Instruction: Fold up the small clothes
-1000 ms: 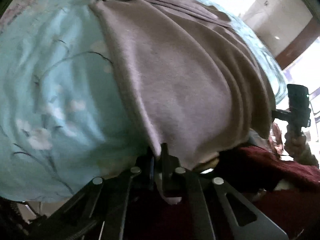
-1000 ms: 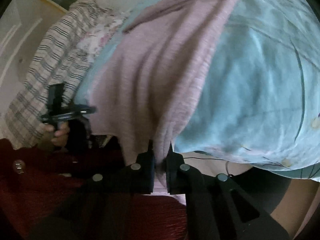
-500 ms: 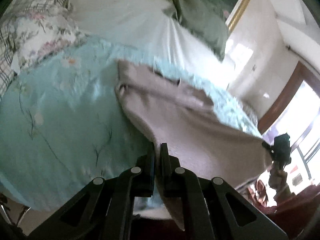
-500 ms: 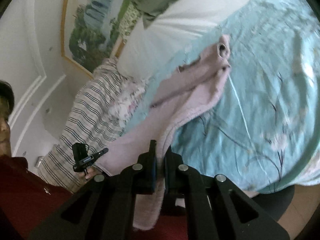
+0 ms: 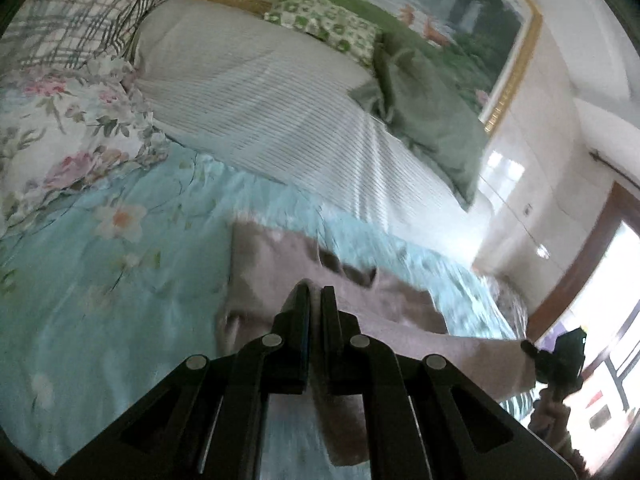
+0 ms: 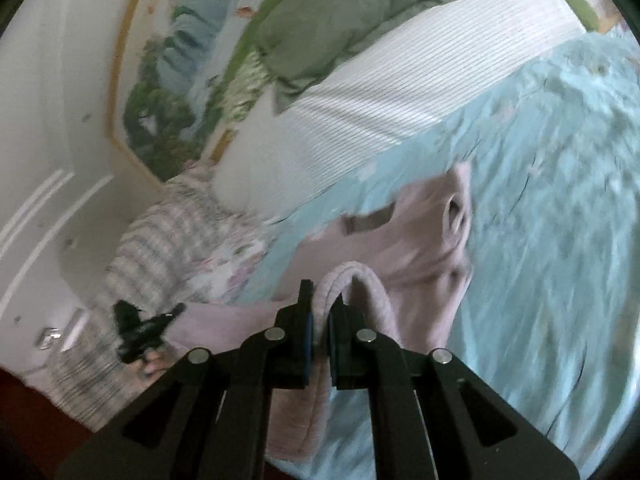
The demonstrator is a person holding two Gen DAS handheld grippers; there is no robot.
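Left wrist view: left tool (image 5: 316, 300) pinches the pink garment's (image 5: 272, 264) hem; right tool (image 6: 320, 308) likewise clamps it, bare bed (image 6: 560, 240) stretching ahead.

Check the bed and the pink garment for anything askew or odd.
Nothing is damaged or spilled. The pink garment is only half lifted: the left gripper and right gripper each pinch an edge, while its far part lies rumpled on the blue floral bedspread.
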